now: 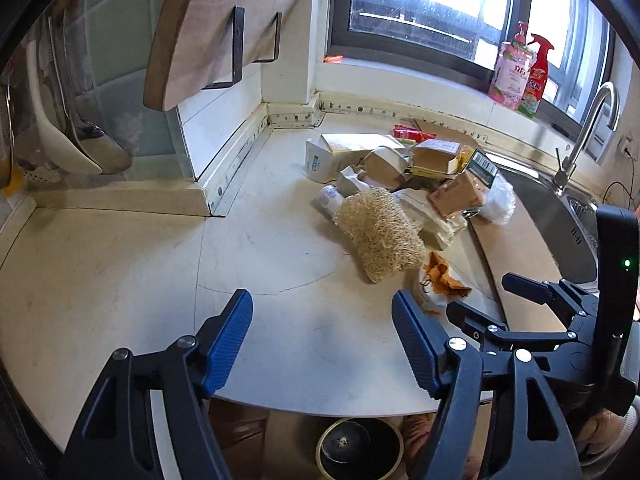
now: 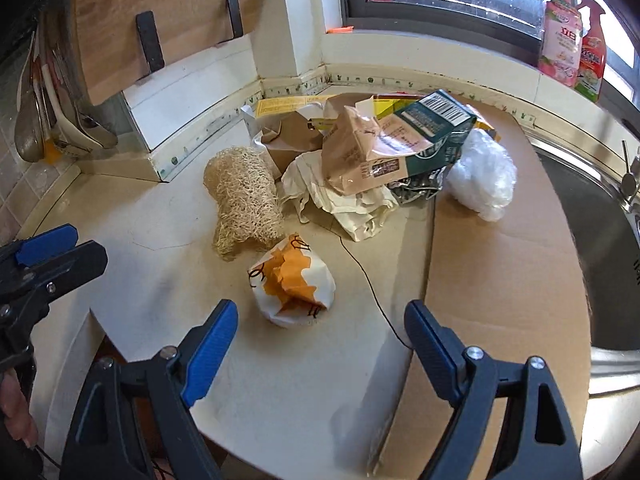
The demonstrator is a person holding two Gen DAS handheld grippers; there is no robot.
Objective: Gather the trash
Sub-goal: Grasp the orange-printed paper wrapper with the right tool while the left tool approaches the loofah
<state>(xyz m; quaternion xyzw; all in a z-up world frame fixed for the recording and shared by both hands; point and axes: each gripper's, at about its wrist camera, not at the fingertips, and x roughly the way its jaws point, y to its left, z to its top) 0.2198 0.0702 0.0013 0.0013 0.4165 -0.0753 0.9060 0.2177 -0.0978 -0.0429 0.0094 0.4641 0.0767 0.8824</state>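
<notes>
A crumpled orange-and-white wrapper (image 2: 292, 282) lies on the counter just ahead of my right gripper (image 2: 320, 320), which is open and empty. It also shows in the left wrist view (image 1: 438, 280). Behind it lies a pile of trash: a loofah (image 2: 244, 200), brown paper bags (image 2: 360, 156), a green carton (image 2: 432, 124), white paper (image 2: 348, 200) and a clear plastic bag (image 2: 484, 176). My left gripper (image 1: 322, 316) is open and empty over the bare counter, left of the right gripper (image 1: 508, 300). A round bin (image 1: 358, 448) stands on the floor below the counter edge.
A flat cardboard sheet (image 2: 500, 264) lies on the counter beside the steel sink (image 2: 600, 240) with its tap (image 1: 588, 128). A cutting board (image 1: 224, 20) hangs on the wall rack. Two cleaner bottles (image 1: 520, 72) stand on the window sill. Utensils (image 1: 76, 120) hang at far left.
</notes>
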